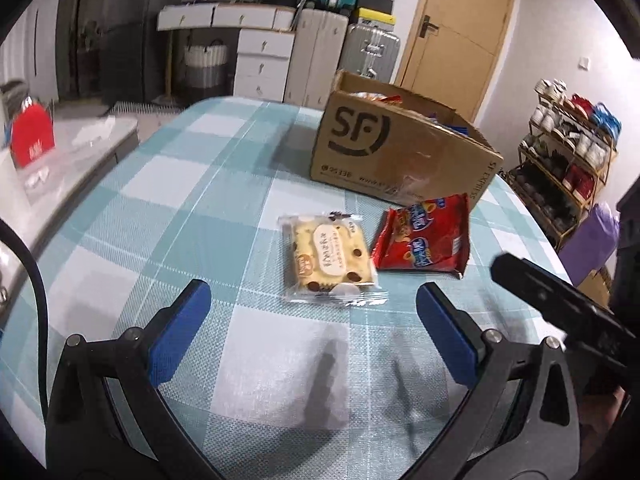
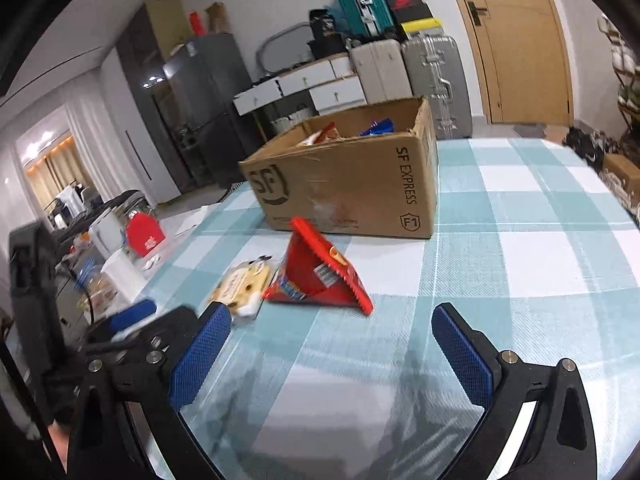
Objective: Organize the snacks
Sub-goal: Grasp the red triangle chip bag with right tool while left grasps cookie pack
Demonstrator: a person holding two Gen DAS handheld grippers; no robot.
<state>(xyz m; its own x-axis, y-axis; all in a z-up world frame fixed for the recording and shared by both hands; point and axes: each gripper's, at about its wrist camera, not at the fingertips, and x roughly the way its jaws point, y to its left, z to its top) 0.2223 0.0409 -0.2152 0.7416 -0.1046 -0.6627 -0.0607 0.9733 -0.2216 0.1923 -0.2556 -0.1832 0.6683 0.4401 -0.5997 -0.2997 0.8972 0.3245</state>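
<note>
A clear-wrapped cookie pack (image 1: 329, 258) lies flat on the checked tablecloth, with a red snack bag (image 1: 425, 239) right beside it. Behind both stands an open cardboard box (image 1: 400, 152) holding several snack packs. My left gripper (image 1: 314, 302) hovers open just in front of the cookie pack, nothing between its blue pads. In the right wrist view the red snack bag (image 2: 320, 276) sits a little ahead of my open right gripper (image 2: 332, 328), the cookie pack (image 2: 244, 284) to its left, the cardboard box (image 2: 352, 184) beyond. The right gripper's black body shows at the left wrist view's right edge.
A side counter (image 2: 120, 268) left of the table carries a red box, white cups and jars. Suitcases (image 1: 370, 50), white drawers and a wooden door stand at the back. A shoe rack (image 1: 568, 152) is off the table's right side. Checked tablecloth (image 2: 520, 260) spreads right of the box.
</note>
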